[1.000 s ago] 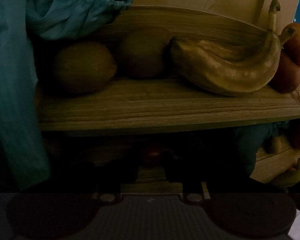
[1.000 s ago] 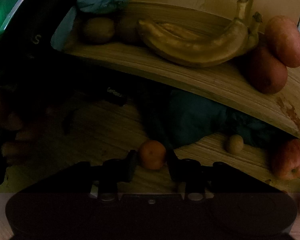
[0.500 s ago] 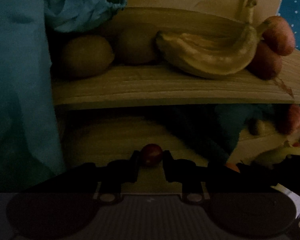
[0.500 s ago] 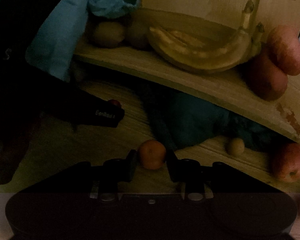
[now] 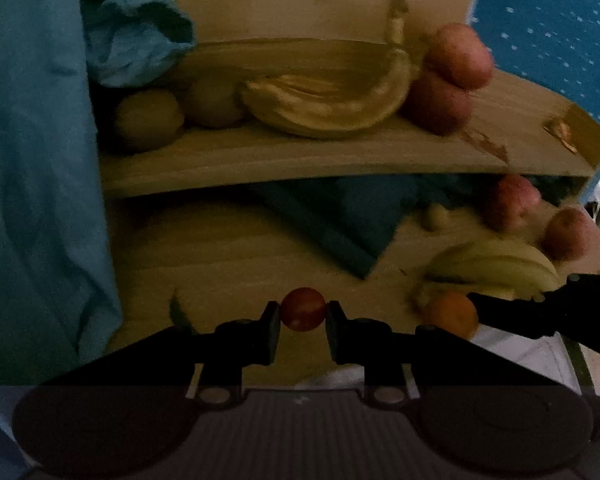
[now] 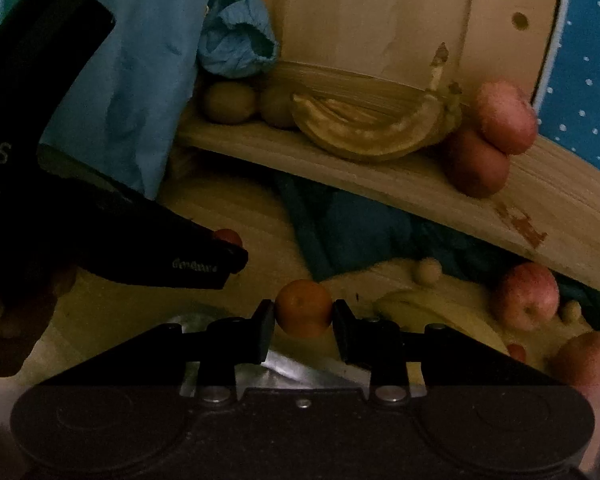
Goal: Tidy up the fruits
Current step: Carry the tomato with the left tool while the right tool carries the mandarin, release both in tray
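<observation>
My left gripper (image 5: 303, 314) is shut on a small red fruit (image 5: 303, 309), held above the lower wooden board. My right gripper (image 6: 304, 316) is shut on a small orange (image 6: 305, 308); that orange (image 5: 451, 314) also shows in the left wrist view at the right. On the upper wooden shelf (image 5: 300, 156) lie two kiwis (image 5: 148, 118), a banana bunch (image 5: 328, 108) and two red apples (image 5: 448, 92). In the right wrist view the shelf (image 6: 400, 184) carries the same kiwis (image 6: 230, 102), bananas (image 6: 372, 132) and apples (image 6: 500, 120).
Below the shelf lie a dark blue cloth (image 5: 340, 220), more bananas (image 5: 496, 268), red apples (image 5: 512, 200) and a small pale round fruit (image 6: 428, 270). Light blue fabric (image 5: 32, 160) hangs at the left. A silvery sheet (image 6: 284, 372) sits under my right gripper.
Both grippers have drawn back from the shelf with their fruit. The shelf looks smaller and more of the lower board shows. The left gripper's red fruit is now plainly visible.
</observation>
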